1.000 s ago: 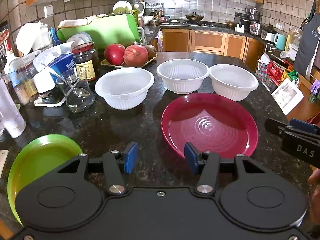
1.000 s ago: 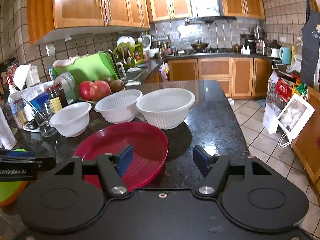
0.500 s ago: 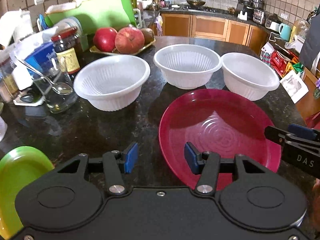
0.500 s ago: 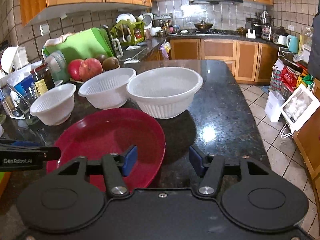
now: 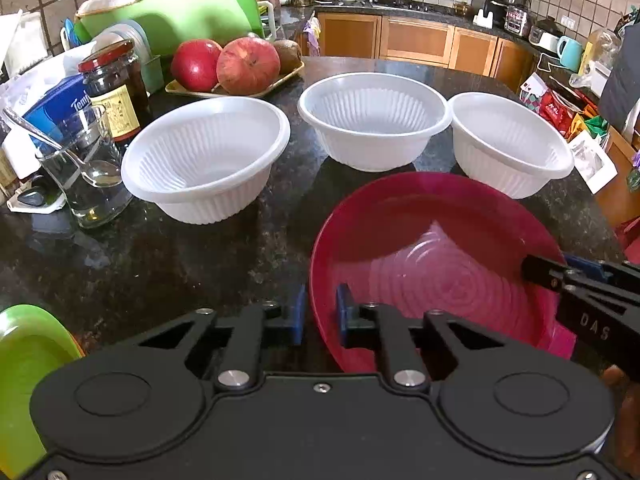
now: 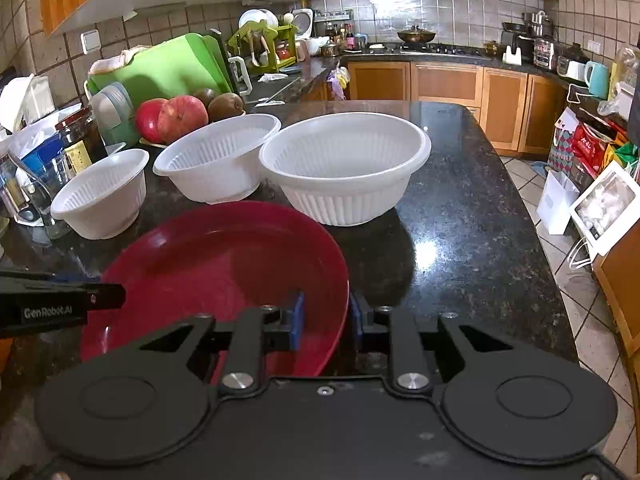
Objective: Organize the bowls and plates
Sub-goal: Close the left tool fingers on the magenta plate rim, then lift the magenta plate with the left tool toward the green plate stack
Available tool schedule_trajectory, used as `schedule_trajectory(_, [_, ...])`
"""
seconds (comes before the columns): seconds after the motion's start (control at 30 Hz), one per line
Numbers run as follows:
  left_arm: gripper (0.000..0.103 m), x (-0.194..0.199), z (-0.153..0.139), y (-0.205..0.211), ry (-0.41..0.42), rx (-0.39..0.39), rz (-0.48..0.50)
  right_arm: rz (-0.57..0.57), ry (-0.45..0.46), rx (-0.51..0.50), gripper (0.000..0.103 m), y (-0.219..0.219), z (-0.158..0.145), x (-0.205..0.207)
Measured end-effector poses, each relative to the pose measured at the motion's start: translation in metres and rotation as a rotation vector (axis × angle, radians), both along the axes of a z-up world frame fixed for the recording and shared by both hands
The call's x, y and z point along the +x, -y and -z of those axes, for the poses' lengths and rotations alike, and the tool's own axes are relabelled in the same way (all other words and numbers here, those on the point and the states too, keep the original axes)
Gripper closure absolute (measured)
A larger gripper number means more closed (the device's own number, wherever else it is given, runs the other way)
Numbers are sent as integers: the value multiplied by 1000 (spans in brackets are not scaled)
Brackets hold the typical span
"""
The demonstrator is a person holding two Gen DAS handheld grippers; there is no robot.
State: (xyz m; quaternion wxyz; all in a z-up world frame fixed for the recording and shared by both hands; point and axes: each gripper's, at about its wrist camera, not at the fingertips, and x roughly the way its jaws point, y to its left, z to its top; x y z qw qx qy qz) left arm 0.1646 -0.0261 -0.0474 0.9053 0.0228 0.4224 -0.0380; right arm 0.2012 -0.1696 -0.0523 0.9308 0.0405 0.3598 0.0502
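A red plate [image 5: 440, 248] [image 6: 224, 264] lies on the black granite counter [image 5: 160, 264]. My left gripper [image 5: 320, 313] has its jaws closing on the plate's left rim, which runs between the blue pads. My right gripper [image 6: 326, 316] is closing the same way on the right rim; its tip also shows in the left wrist view [image 5: 560, 276]. Behind the plate three white ribbed bowls stand in a row: left [image 5: 208, 156], middle [image 5: 372, 120], right [image 5: 508, 140]. A green plate [image 5: 24, 360] sits at the near left.
A glass with a spoon [image 5: 84, 172], a red-lidded jar [image 5: 112, 84], a fruit tray [image 5: 228, 64] and a green cutting board [image 5: 180, 8] crowd the counter's left side. The counter's right edge [image 6: 532, 248] drops to a tiled floor with bags.
Both grippers moved forward and down to the red plate. Their jaws went from wide apart to narrow around its left and right rims.
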Motion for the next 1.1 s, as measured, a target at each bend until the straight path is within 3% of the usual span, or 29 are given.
schedule_trajectory(0.2, [88,-3,1,2,6,12,4,15,6,-16,90,4,0,-5])
schedule_trajectory(0.4, [89,-14,0,2,-2,7,24,21,-8,-20,90,4,-3,-19])
schedule_trajectory(1.1, [89,-87,-4,-11,-34,2,81,30,-7,-20,90,-4,-7,-124])
